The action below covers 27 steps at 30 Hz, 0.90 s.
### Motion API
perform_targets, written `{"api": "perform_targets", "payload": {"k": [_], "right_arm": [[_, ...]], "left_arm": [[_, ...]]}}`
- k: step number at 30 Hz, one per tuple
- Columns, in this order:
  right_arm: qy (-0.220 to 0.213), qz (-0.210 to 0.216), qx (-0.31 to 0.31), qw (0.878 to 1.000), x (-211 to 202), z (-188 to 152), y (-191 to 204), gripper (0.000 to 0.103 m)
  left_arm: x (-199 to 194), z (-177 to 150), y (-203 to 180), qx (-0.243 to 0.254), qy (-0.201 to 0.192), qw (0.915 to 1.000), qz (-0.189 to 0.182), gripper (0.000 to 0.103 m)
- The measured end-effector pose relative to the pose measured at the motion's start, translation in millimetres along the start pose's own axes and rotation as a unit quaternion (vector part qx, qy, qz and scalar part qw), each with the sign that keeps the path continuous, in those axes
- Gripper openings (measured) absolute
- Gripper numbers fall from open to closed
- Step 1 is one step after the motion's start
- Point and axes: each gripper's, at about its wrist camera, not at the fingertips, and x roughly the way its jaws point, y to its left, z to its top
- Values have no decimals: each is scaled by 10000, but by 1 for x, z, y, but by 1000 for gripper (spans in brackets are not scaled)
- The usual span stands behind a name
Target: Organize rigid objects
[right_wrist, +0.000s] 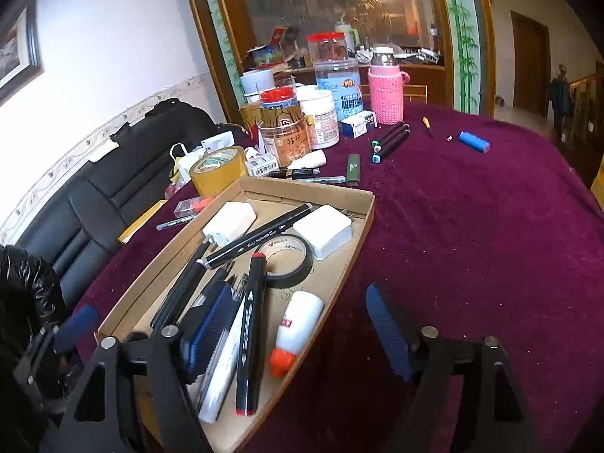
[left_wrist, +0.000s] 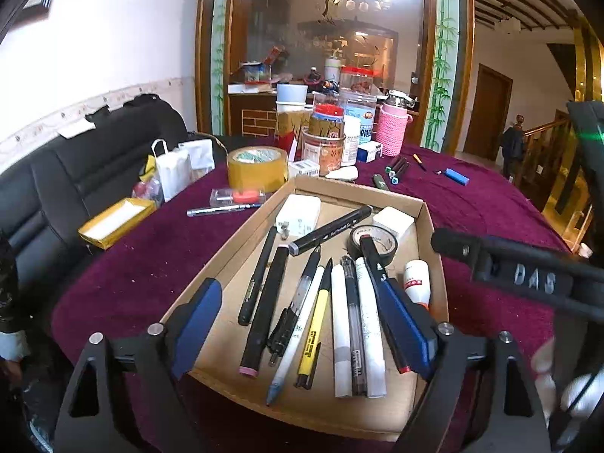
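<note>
Cardboard tray [left_wrist: 234, 243] gathering pens lengthwise for tidy fit; left gripper [left_wrist: 302, 324] and right gripper [right_wrist: 294, 332] spread wide, holding nothing; markers [right_wrist: 390, 142] waiting outside.

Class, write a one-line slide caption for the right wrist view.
Open right claw hovers over the cardboard tray of pens, tape and chargers on a maroon tablecloth.

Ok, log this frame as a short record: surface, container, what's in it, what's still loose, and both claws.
surface: table with maroon cloth
container: open cardboard tray
in tray: pens and markers, black tape roll, two white adapters, white bottle with orange cap
loose on cloth: blue lighter, three markers, yellow tape roll
left claw: open over the tray, holding nothing
right claw: open, straddling the tray's right edge, holding nothing
</note>
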Motion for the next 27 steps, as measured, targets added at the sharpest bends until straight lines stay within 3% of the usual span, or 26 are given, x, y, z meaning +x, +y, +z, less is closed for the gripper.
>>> {"api": "perform_targets", "payload": {"k": [20, 21, 23, 24, 25, 27], "right_arm": [[-89, 14, 120, 9999, -25, -25, -33, 85], [-105, 7, 125, 9999, -26, -25, -34, 85], [-214, 93, 221, 9995, -30, -25, -38, 86], [-294, 60, 245, 9993, -35, -24, -39, 87], [-355, 6, 203, 9992, -38, -24, -39, 87], [-607, -127, 137, 9980, -47, -22, -40, 87]], "left_arm": [[-5, -4, -44, 418, 201, 9988, 182, 86], [-9, -4, -43, 376, 100, 9990, 239, 86], [-30, -2, -45, 387, -466, 9955, 731, 86], [-39, -1, -45, 374, -715, 9931, 848, 92], [-58, 1, -46, 338, -1184, 9888, 841, 100], [-79, 0, -45, 249, -1653, 9841, 605, 103]]}}
